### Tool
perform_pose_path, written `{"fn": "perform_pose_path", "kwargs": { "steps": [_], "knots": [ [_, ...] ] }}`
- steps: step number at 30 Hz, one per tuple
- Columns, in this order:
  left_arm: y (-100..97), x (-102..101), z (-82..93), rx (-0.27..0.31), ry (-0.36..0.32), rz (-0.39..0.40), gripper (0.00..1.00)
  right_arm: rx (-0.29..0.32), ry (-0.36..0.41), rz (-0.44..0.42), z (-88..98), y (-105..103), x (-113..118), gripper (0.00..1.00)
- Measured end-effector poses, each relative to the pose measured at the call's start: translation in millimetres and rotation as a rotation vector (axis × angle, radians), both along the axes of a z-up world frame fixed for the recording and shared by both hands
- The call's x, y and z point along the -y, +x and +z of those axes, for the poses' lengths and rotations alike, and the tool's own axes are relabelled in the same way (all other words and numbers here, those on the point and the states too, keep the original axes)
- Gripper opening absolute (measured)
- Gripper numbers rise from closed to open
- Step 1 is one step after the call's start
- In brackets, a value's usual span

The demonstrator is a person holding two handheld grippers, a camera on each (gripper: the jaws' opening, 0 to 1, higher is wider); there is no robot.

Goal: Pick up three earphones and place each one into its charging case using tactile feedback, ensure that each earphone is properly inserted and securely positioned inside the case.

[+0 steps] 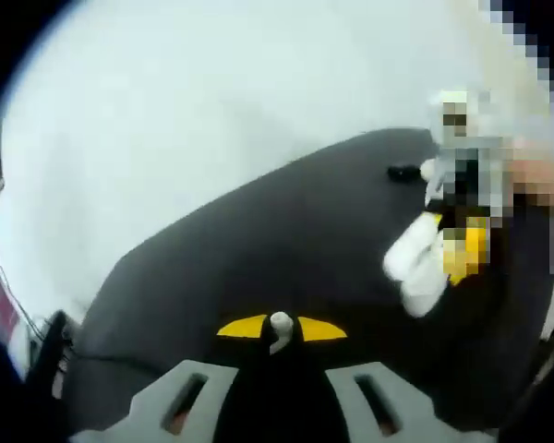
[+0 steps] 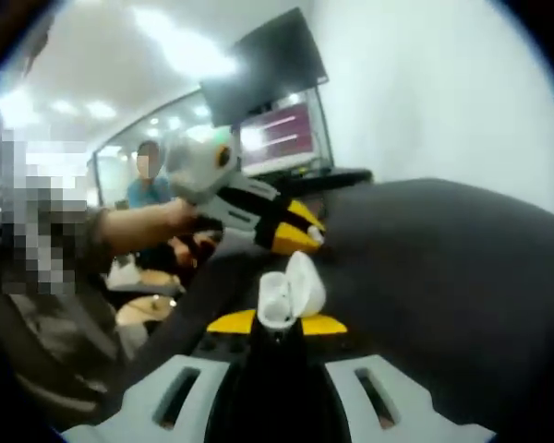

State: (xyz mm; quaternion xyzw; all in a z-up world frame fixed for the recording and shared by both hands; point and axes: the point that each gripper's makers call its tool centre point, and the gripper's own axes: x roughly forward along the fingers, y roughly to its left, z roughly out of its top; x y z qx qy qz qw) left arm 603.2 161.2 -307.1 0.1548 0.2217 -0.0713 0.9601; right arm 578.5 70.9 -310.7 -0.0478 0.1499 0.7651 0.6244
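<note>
Left gripper (image 1: 279, 329) is pinching a white earbud (image 1: 280, 325) between its yellow pads, stem hanging down, jaws pressed on it; right gripper (image 2: 277, 325) is clamping the case (image 2: 289, 291) at its tips, lid flipped open and leaning back; both are hanging over the dark mat (image 1: 286, 240).

In the left gripper view the right gripper (image 1: 423, 263) is coming in from the right with the white case in it, well apart from the earbud; in the right gripper view the left gripper (image 2: 286, 231) is sitting just behind the open case, held by a hand (image 2: 171, 221).

Risks, as I read it: grip on the bud is shallow, right at the pad tips, so any sideways push against the case rim could be twisting it out or dropping it on the mat; bud going in rotated or into the wrong well would be sitting proud, not seated; case is held by a narrow pinch too, so pressing down hard may be tipping it.

Case contents: cannot tell, wells are too blurred.

Further off, a small dark object (image 1: 403, 173) is lying near the mat's far edge; beyond that, monitors (image 2: 282, 134).
</note>
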Motion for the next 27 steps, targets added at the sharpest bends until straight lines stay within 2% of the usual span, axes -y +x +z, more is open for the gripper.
{"fn": "perform_pose_path", "kwargs": {
  "steps": [4,5,7,11,16,24,26,27],
  "knots": [
    [-0.8,0,-13.2,-0.006,0.05,0.067,0.09,0.0,0.002,0.0,0.1,1,0,0.17],
    [1.9,0,-9.6,0.04,0.09,0.077,0.09,-0.002,0.002,0.0,0.0,1,0,0.17],
    [0.2,2,-9.7,0.045,0.124,0.086,0.09,-0.002,0.002,0.0,0.1,1,-1,0.17],
    [0.1,5,-8.3,0.055,0.093,0.059,0.11,-0.002,0.002,-0.001,0.0,1,0,0.17],
    [-2.3,6,-7.4,0.039,0.045,0.048,0.17,0.001,0.003,-0.001,-0.2,1,0,0.17],
    [-15.9,14,-6.8,0.014,0.042,0.002,0.18,0.004,0.004,0.0,-0.7,1,0,0.18],
    [-16.0,19,-3.6,0.038,0.072,-0.037,0.21,0.002,0.004,-0.001,-0.7,1,0,0.18],
    [-17.2,18,-4.0,0.04,0.067,-0.026,0.22,0.004,0.004,-0.001,-0.8,1,0,0.18]
  ]
}}
